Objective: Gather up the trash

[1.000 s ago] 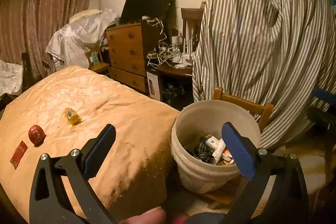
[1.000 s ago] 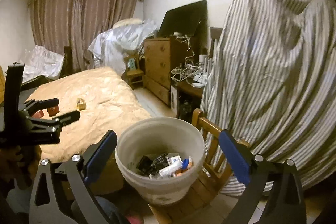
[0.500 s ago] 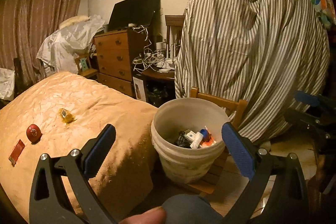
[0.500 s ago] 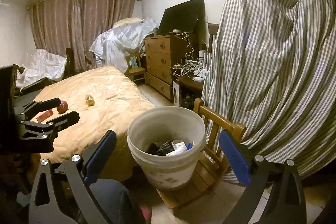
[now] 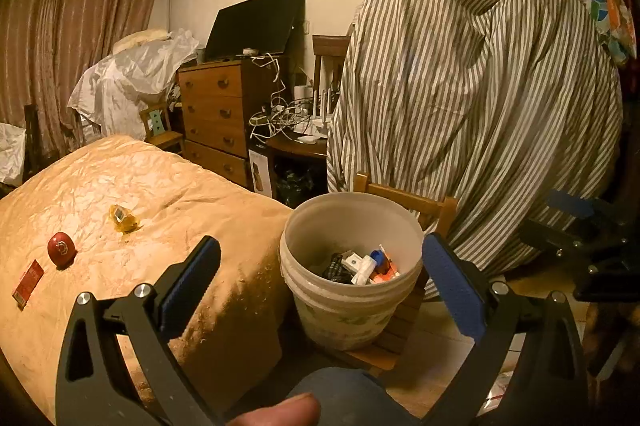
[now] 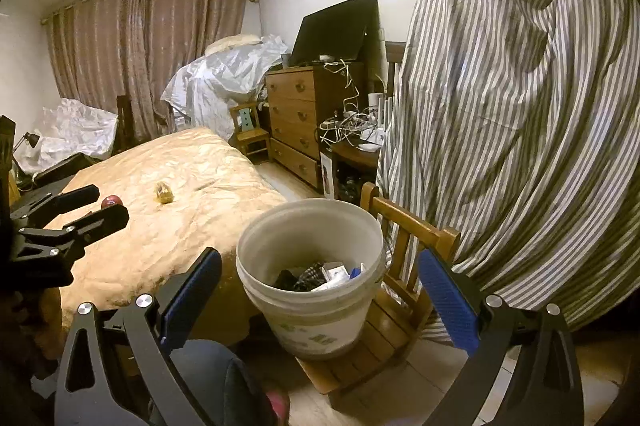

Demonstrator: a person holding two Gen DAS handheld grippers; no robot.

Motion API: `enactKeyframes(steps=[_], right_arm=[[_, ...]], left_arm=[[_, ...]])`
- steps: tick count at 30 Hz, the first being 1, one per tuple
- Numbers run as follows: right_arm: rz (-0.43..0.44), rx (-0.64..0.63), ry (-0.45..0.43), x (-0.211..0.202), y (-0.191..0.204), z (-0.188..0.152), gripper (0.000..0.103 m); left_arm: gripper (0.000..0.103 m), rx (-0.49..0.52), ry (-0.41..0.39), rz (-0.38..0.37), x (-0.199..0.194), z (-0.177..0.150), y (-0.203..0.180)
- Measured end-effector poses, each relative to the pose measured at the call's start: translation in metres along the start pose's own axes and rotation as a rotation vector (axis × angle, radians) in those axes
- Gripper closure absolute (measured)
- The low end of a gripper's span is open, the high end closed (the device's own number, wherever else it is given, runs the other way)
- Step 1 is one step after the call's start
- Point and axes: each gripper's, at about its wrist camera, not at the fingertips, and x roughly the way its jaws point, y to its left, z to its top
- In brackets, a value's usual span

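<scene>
Both grippers are spread wide with nothing between the pads. The left gripper (image 5: 320, 290) hangs above the gap between the bed (image 5: 168, 194) and the bucket (image 5: 348, 310); the right gripper (image 6: 320, 296) frames the bucket (image 6: 320, 314) from a bit higher. The left gripper also shows at the left edge of the right wrist view (image 6: 76, 214), fingers apart, over the bed's near side.

The white bucket sits on a small wooden chair (image 6: 412, 234), just beside the bed's corner. It holds trash (image 5: 362, 264) — dark crumpled stuff, a white tube or box, blue and orange bits, low in the bottom.

Three loose pieces lie on the tan bedcover, well apart from the bucket: a yellow wrapper (image 5: 123, 219), a red round item (image 5: 61, 247) left of it, a red flat packet (image 5: 28, 282) nearest the left edge. None touch each other.

Behind — a striped sheet (image 5: 480, 98) draped over something tall, right behind the chair. A dresser (image 5: 216, 114) with a dark screen (image 5: 256, 22) on top stands against the far wall.
</scene>
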Motion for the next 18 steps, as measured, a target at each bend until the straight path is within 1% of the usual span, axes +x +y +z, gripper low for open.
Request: enactKeyframes(steps=[7, 9, 13, 18], right_arm=[[0.007, -0.002, 0.007, 0.004, 0.0, -0.001, 0.005], [0.009, -0.004, 0.009, 0.005, 0.0, -0.002, 0.005], [0.008, -0.003, 0.008, 0.006, 0.0, -0.003, 0.005], [0.015, -0.005, 0.019, 0.008, 0.0, -0.003, 0.005]], left_arm=[[0.006, -0.008, 0.01, -0.015, 0.001, 0.0, -0.001], [0.006, -0.001, 0.002, -0.006, 0.001, 0.001, -0.003], [0.006, -0.003, 0.046, -0.014, 0.009, 0.0, -0.006], [0.006, -0.002, 0.067, -0.013, 0.013, -0.001, -0.007]])
